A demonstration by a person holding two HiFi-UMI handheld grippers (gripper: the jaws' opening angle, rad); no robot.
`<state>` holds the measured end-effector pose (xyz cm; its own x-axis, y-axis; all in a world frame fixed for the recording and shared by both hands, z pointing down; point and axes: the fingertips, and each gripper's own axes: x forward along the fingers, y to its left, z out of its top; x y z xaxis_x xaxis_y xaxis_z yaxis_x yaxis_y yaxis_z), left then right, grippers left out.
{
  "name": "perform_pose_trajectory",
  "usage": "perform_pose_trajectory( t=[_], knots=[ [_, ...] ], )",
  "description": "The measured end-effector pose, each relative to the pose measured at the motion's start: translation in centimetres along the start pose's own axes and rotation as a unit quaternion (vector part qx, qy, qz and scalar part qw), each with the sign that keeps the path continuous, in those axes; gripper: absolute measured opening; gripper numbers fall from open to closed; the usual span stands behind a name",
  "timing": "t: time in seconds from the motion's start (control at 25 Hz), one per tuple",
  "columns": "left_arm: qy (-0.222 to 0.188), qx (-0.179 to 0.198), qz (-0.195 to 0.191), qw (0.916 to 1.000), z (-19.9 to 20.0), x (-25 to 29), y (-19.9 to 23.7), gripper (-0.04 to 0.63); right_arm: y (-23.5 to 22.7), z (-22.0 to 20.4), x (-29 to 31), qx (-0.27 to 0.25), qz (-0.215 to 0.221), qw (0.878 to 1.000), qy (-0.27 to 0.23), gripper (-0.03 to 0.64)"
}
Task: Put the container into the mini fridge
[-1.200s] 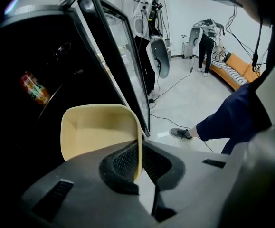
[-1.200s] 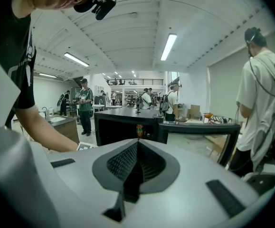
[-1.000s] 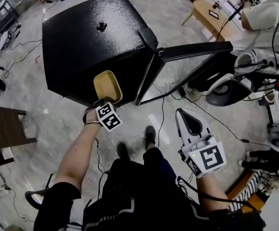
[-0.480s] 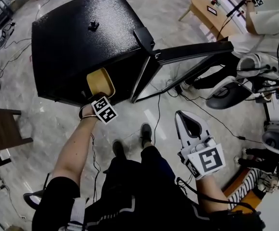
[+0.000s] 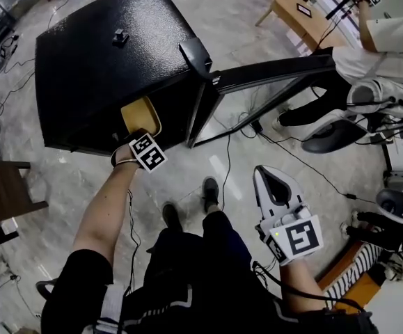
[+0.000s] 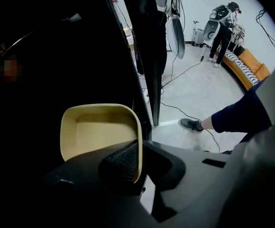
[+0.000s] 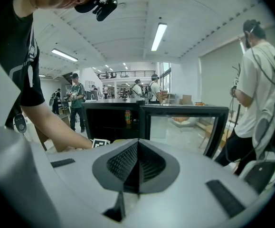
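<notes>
While the left tongs [image 6: 136,161], arm outstretched, clamp the container [image 6: 97,127], the right tongs [image 7: 138,167] hang closed.

A pale marbled floor [image 5: 69,179] carries loose black cables [image 5: 227,160]. A brown wooden chair [image 5: 6,190] stands at the left edge, a light wooden table [image 5: 291,9] at the upper right. A person in a white shirt [image 5: 385,37] stands near that table. An orange bench [image 6: 244,72] with striped cushions runs by the white wall, and long ceiling lights [image 7: 158,36] glow overhead
</notes>
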<state>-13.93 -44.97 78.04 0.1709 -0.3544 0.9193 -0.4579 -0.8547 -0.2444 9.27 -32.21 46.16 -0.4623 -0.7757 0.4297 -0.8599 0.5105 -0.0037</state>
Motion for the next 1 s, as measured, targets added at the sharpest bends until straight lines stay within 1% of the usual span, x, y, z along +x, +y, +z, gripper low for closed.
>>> perform_pose_trajectory(
  t=[0.2,0.32,0.48,0.52,0.64,0.76,0.92,1.0],
  knots=[
    [0.011,-0.008,0.017,0.9998,0.1,0.5,1.2,0.012,-0.3,0.0,0.3,0.007,-0.005,1.0,-0.011,0.017],
    [0.018,-0.006,0.023,0.9996,0.1,0.7,1.7,0.012,-0.4,0.4,0.3,0.011,-0.008,1.0,-0.019,0.017],
    [0.029,-0.008,0.01,0.9995,0.2,1.3,1.5,0.014,-1.1,-0.1,0.1,0.015,-0.011,1.0,-0.018,0.017],
    [0.03,-0.01,0.012,0.9994,0.2,1.3,1.7,0.014,-1.2,-0.4,0.0,0.016,-0.01,1.0,-0.015,0.017],
    [0.031,-0.011,0.027,0.9991,0.0,1.5,2.2,0.014,-1.2,-1.7,-0.2,0.019,-0.003,1.0,0.007,0.017],
    [0.03,-0.01,0.031,0.999,0.0,1.7,2.4,0.015,-1.3,-2.3,0.0,0.02,0.0,1.0,0.014,0.017],
    [0.027,-0.006,0.034,0.999,0.1,1.8,2.5,0.015,-1.4,-1.2,0.5,0.02,-0.005,1.0,-0.009,0.017],
    [0.018,-0.006,0.035,0.9992,0.5,1.4,2.5,0.015,-1.4,-1.1,0.6,0.019,-0.005,1.0,-0.011,0.017]
  ],
)
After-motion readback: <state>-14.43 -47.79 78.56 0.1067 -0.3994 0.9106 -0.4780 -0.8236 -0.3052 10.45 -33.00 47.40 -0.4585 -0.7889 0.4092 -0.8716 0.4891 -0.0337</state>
